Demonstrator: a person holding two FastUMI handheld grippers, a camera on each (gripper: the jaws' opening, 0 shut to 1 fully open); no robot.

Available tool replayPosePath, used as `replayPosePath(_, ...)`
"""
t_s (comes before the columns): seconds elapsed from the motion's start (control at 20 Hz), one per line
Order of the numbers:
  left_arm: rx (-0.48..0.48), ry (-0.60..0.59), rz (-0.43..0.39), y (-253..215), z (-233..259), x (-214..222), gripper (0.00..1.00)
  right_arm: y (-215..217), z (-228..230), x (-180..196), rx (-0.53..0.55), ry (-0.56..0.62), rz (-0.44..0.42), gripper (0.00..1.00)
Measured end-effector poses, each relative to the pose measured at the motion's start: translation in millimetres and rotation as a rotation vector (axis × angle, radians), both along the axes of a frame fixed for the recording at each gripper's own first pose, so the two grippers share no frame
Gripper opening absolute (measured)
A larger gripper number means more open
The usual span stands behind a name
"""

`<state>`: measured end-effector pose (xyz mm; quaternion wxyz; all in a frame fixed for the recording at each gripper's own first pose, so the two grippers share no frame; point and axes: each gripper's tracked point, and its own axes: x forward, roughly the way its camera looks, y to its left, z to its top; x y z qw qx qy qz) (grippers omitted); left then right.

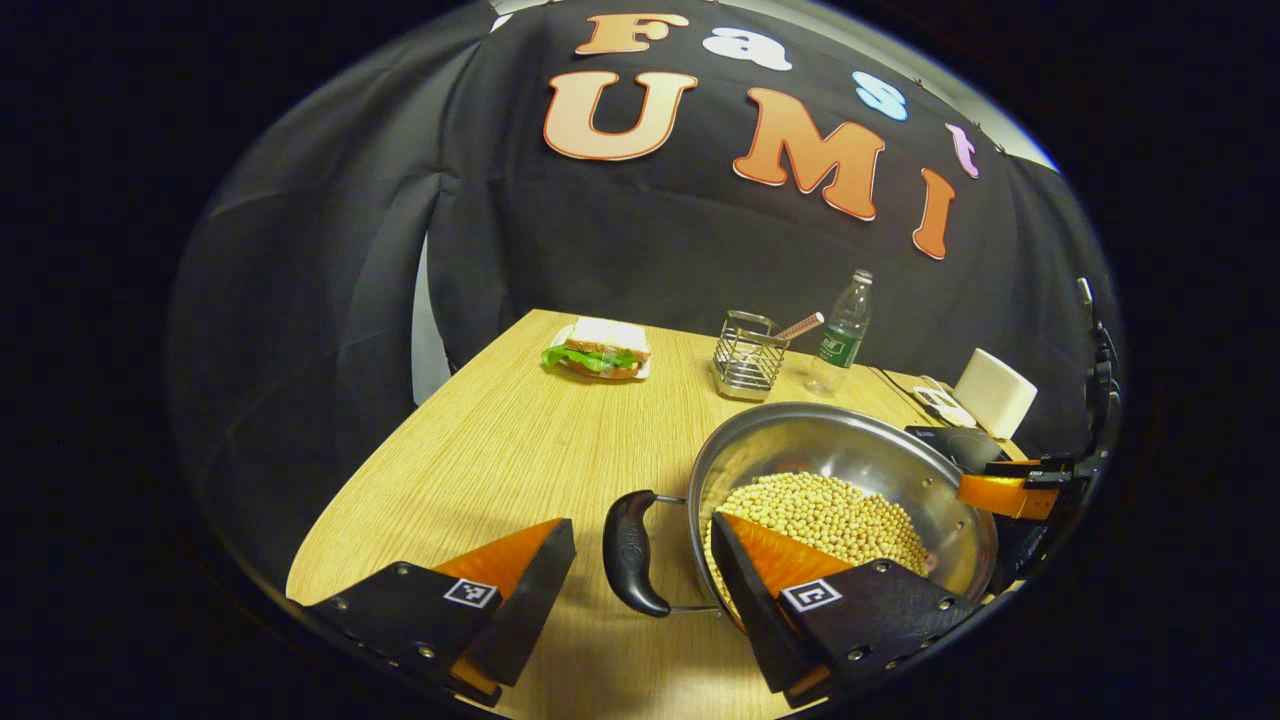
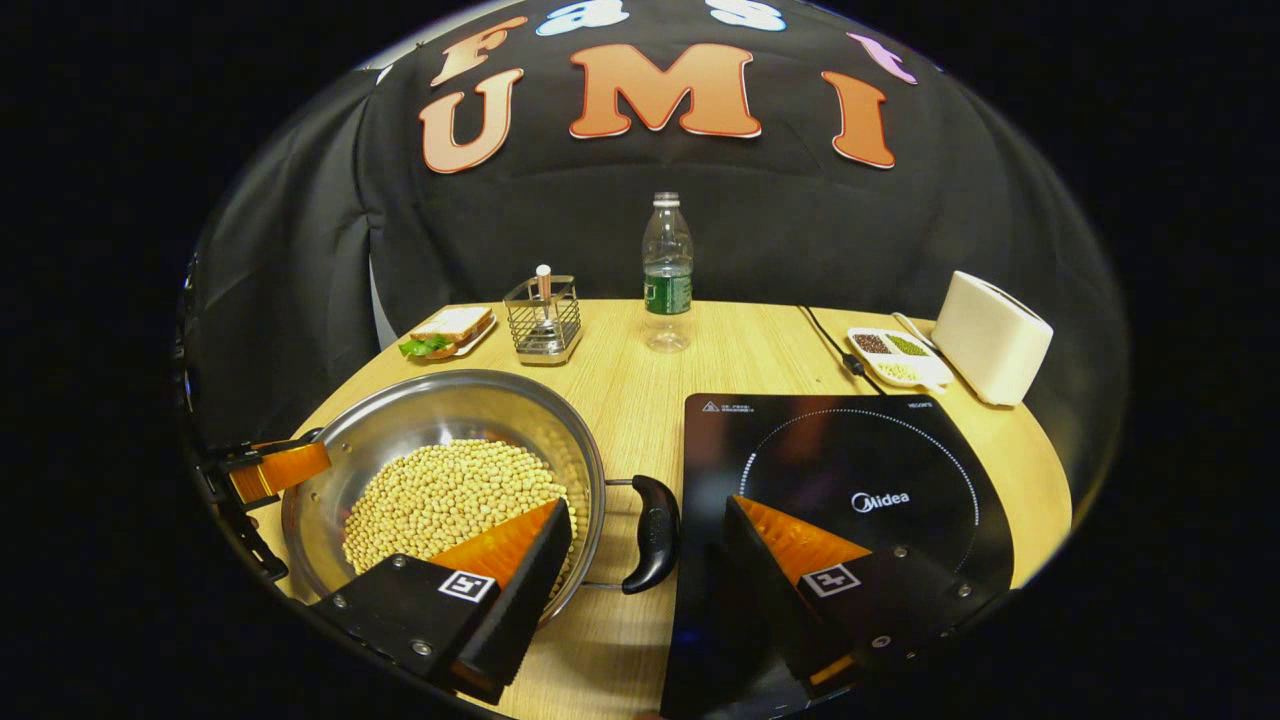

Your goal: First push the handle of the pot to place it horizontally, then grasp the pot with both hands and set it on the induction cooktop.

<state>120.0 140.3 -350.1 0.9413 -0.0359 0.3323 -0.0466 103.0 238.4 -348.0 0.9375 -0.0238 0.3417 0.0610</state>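
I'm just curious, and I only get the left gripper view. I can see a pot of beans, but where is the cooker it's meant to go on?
Observer: The induction cooktop lies flat on the table right beside the pot. The pot is not yet on it.
Visitor: Does the pot have a second handle?
Observer: Yes, there is a black handle on the cooktop side. The right hand-held gripper is open, with one finger on each side of that handle.
Visitor: Is there anything beyond the cooktop?
Observer: A divided dish holds three sorts of grain.
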Motion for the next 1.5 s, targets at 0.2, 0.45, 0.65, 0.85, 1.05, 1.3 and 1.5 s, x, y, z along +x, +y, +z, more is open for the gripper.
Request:
replayPosePath(0.2,-0.033,0.012,-0.006,-4,-7,7,0.88,4,-8,1,0.01,0.029,-0.007,0.93)
replayPosePath(0.45,-0.082,0.041,-0.009,-11,-13,10,0.6,7,-9,5,0.023,0.032,-0.015,0.73)
replayPosePath(0.65,-0.073,0.053,0.014,-8,-13,10,0.54,8,-7,6,0.011,0.008,-0.016,0.61)
replayPosePath(0.85,-0.05,0.08,0.055,-6,-10,-4,0.49,10,-5,3,0.046,0.012,-0.026,0.43)
replayPosePath(1.05,-0.042,0.043,0.065,-11,8,-4,0.48,6,16,1,0.06,-0.019,-0.017,0.46)
replayPosePath(1.3,-0.043,0.012,0.063,-31,39,-8,0.48,-11,41,-6,0.072,-0.048,-0.016,0.46)
replayPosePath(1.5,-0.038,-0.003,0.054,-52,55,-12,0.48,-29,55,-10,0.087,-0.061,-0.027,0.46)
